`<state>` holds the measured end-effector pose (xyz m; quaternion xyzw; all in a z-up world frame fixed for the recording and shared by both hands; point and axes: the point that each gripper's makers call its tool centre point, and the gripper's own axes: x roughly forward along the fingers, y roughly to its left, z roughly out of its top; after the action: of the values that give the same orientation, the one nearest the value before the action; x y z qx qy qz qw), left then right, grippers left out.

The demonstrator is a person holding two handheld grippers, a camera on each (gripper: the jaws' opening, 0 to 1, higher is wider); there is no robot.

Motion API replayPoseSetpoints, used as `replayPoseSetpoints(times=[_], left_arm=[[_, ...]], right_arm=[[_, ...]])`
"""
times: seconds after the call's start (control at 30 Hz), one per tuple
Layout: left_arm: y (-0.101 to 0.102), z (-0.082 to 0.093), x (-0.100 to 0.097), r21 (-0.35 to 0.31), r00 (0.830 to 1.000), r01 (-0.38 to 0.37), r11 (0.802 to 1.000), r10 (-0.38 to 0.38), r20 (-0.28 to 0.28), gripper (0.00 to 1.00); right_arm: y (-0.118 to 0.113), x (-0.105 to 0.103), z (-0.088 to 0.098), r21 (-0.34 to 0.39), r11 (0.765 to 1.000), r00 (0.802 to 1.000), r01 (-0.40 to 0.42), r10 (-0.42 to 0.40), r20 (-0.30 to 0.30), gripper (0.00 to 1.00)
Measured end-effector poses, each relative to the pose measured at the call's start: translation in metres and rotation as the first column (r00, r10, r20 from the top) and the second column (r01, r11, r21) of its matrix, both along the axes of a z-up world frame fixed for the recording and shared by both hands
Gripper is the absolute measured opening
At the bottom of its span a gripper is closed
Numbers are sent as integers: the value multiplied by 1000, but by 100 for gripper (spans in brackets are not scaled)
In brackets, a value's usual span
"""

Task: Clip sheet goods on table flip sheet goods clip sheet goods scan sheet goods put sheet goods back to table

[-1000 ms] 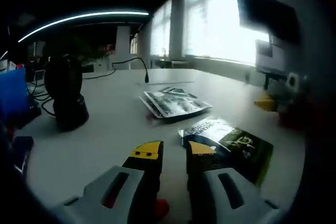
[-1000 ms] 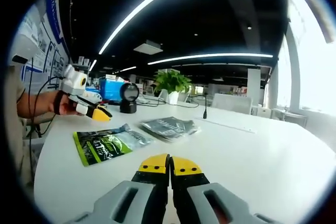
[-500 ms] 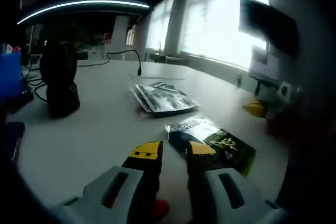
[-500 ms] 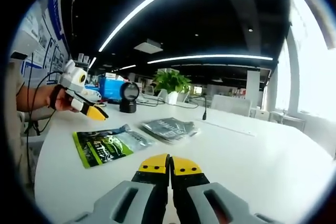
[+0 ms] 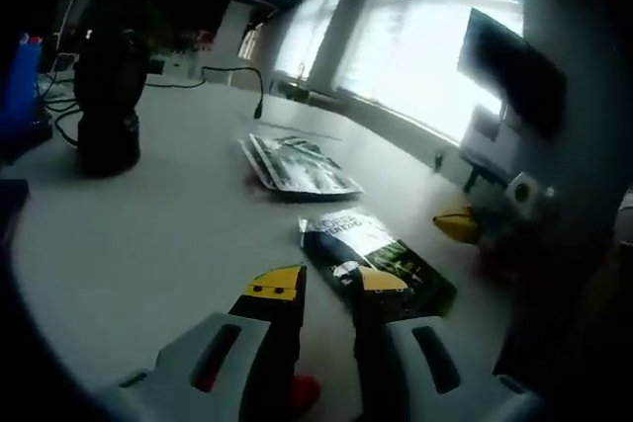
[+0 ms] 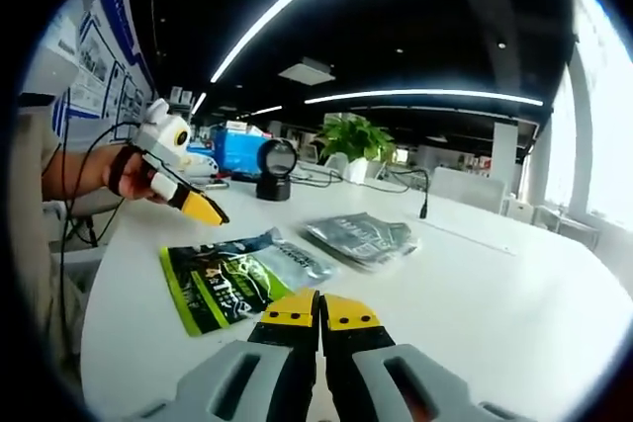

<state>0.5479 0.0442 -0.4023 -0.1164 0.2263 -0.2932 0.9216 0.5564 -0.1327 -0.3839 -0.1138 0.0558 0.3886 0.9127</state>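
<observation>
White desk [image 6: 514, 294] spreads wide; the green sheet pouch [image 6: 229, 279] lies flat at ten o'clock of the right hand-held gripper [image 6: 319, 311], jaws pressed together. Grey pouch stack [image 6: 361, 237] beyond at twelve. Left hand-held gripper [image 5: 321, 284] hovers, jaws parted, over the pouch's near end.
</observation>
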Motion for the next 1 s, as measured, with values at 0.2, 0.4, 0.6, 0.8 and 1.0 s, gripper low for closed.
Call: replayPoseSetpoints(times=[0.2,0.4,0.6,0.8,1.0], left_arm=[[-6,2,-5,-94,998,22,995,-28,-64,13],[-9,-2,-6,-133,989,50,990,-67,-128,14],[-12,-6,-7,-149,980,65,987,-91,-178,15],[-16,-2,-10,-185,965,80,979,-122,-232,16],[-22,-6,-22,-172,940,109,979,-158,-302,17]], right_arm=[[11,-2,1,-18,999,999,-39,39,0,0],[15,-2,3,-11,998,998,-62,62,-12,0],[21,-1,-5,-36,996,996,-86,86,-26,0],[23,0,-11,-56,993,994,-100,98,-40,0],[26,-2,-13,-77,988,991,-133,131,-41,0]])
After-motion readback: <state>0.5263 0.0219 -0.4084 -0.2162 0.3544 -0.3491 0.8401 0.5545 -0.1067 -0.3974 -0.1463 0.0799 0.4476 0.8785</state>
